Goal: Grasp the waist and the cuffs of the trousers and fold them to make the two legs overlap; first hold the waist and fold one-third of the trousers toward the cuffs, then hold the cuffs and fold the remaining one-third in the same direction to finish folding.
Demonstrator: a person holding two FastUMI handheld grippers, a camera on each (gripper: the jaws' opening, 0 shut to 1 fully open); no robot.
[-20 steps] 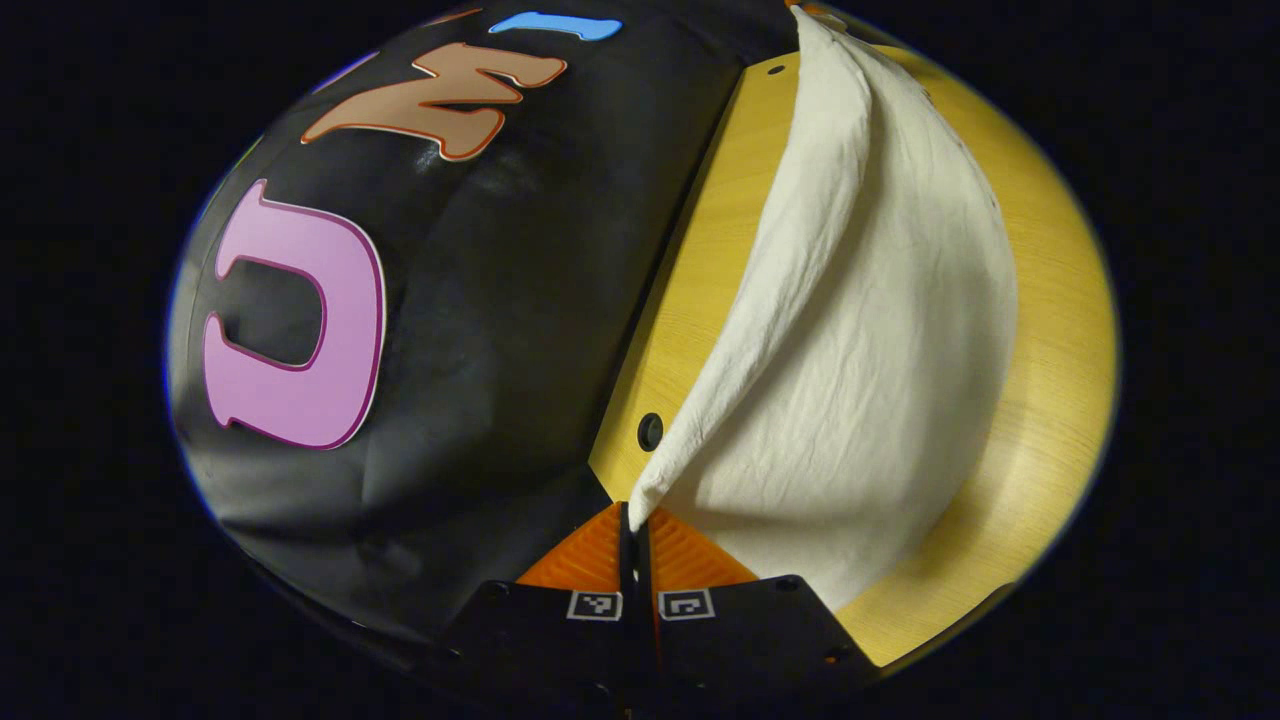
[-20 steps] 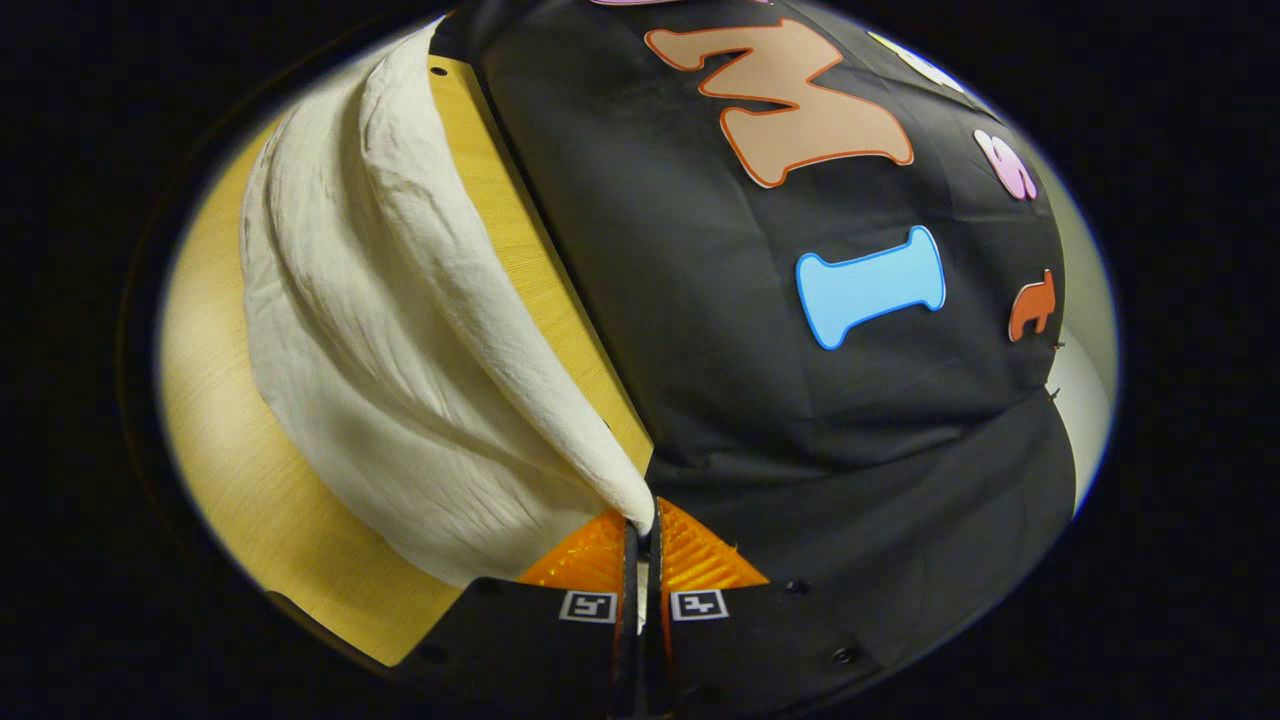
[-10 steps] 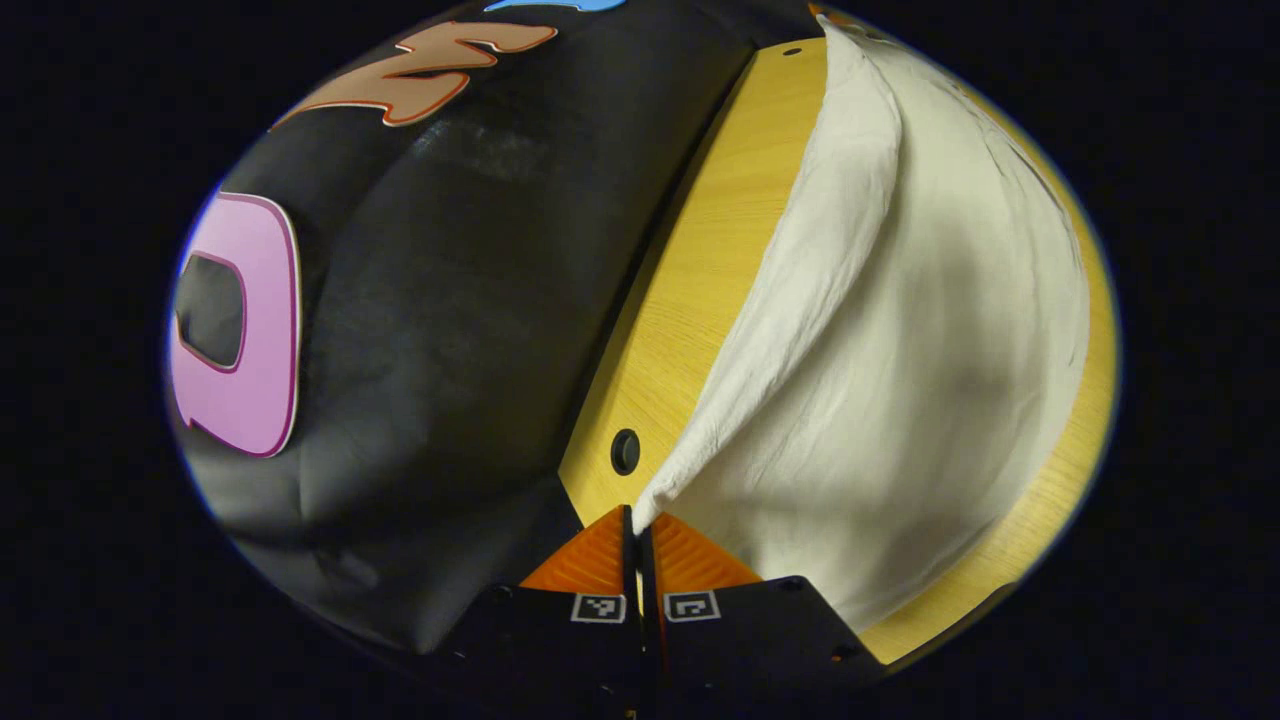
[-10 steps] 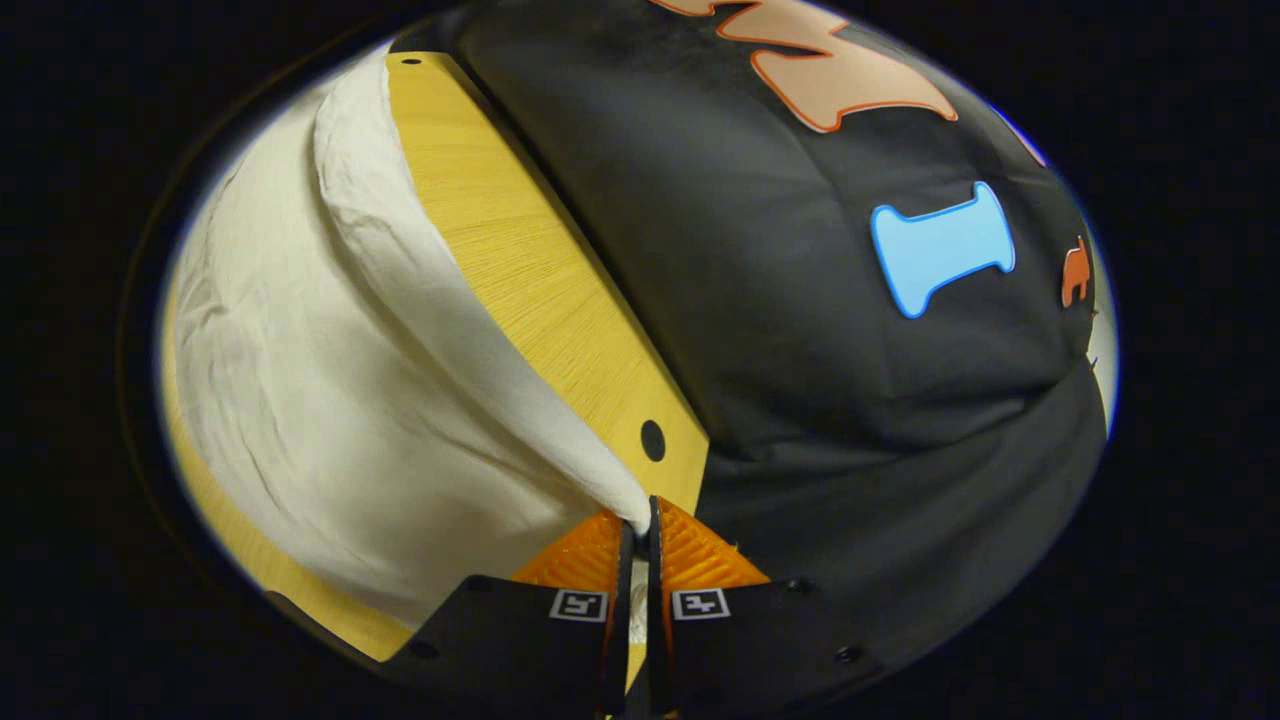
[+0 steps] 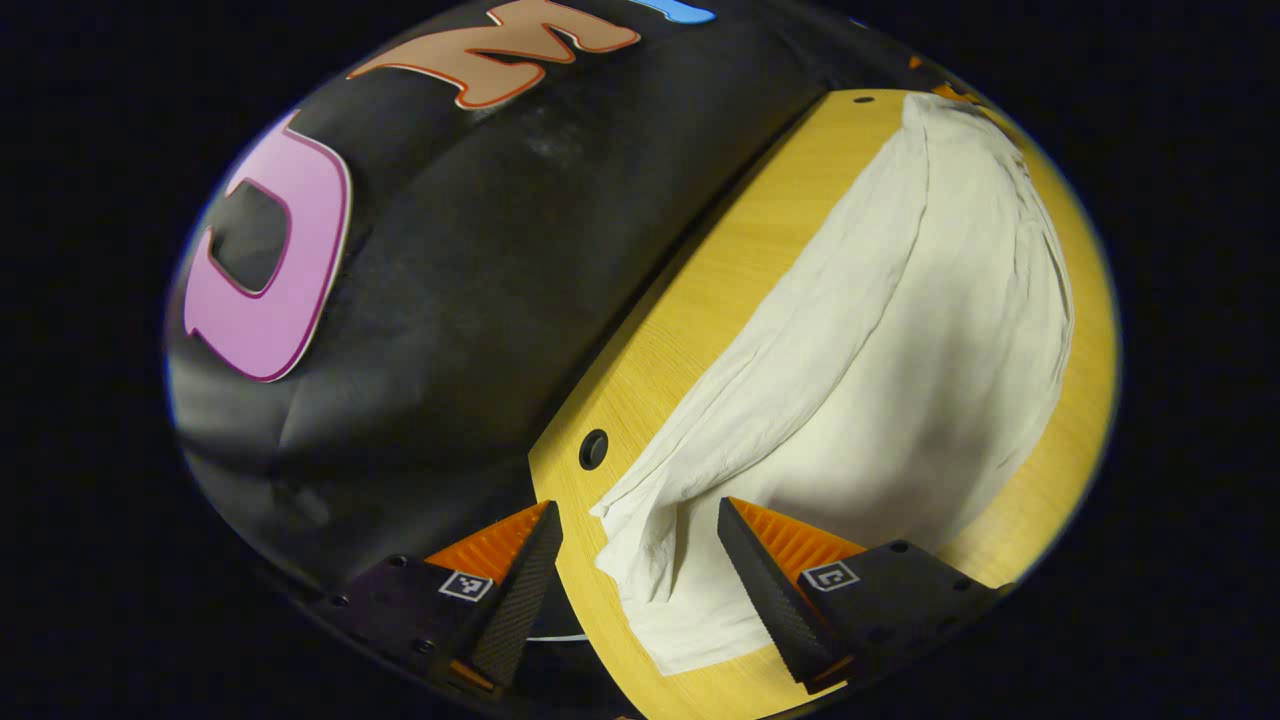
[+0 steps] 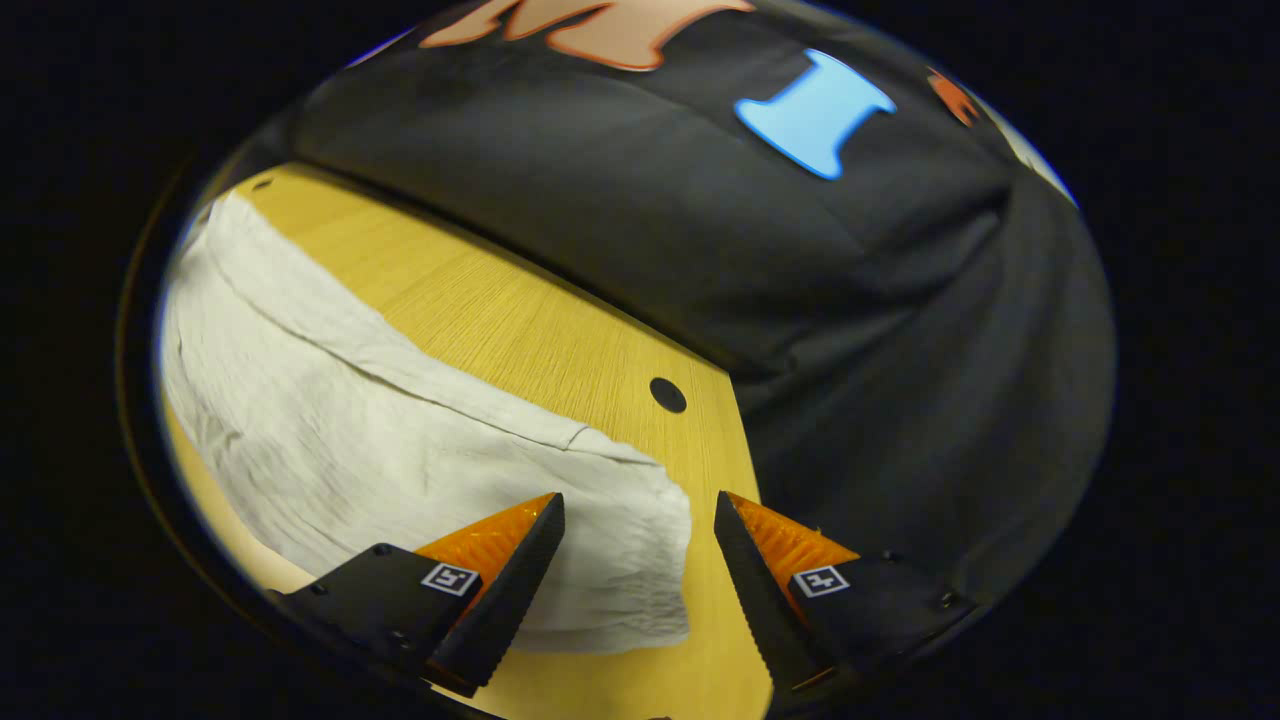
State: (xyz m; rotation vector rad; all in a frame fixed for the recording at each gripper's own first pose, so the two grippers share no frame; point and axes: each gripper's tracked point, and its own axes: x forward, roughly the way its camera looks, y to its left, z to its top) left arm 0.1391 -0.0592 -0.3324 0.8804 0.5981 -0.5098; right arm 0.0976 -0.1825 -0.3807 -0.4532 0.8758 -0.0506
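Looking along your left gripper (image 5: 634,560), you find both fingers spread wide, with nothing pressed between them. A rumpled corner of the trousers (image 5: 880,400) lies flat on the desk (image 5: 700,320) in the gap between the fingers, touching neither one. From that corner the pale cloth runs away up the desk toward its far edge, with one long folded edge facing the booth wall (image 5: 480,260). A round hole (image 5: 593,449) sits in the desk near its corner, just beside the cloth corner, and a bare strip of desk separates the cloth from the edge along the wall. Looking along your right gripper (image 6: 638,545), you find its fingers equally wide apart and gripping nothing. The rounded end of the trousers (image 6: 380,460) rests on the desk (image 6: 520,330) between those fingers, nearer the left finger. The cloth extends leftward across the desk, with a seam-like fold along its upper side. A second round hole (image 6: 667,394) sits near the desk corner beside the booth wall (image 6: 800,300).
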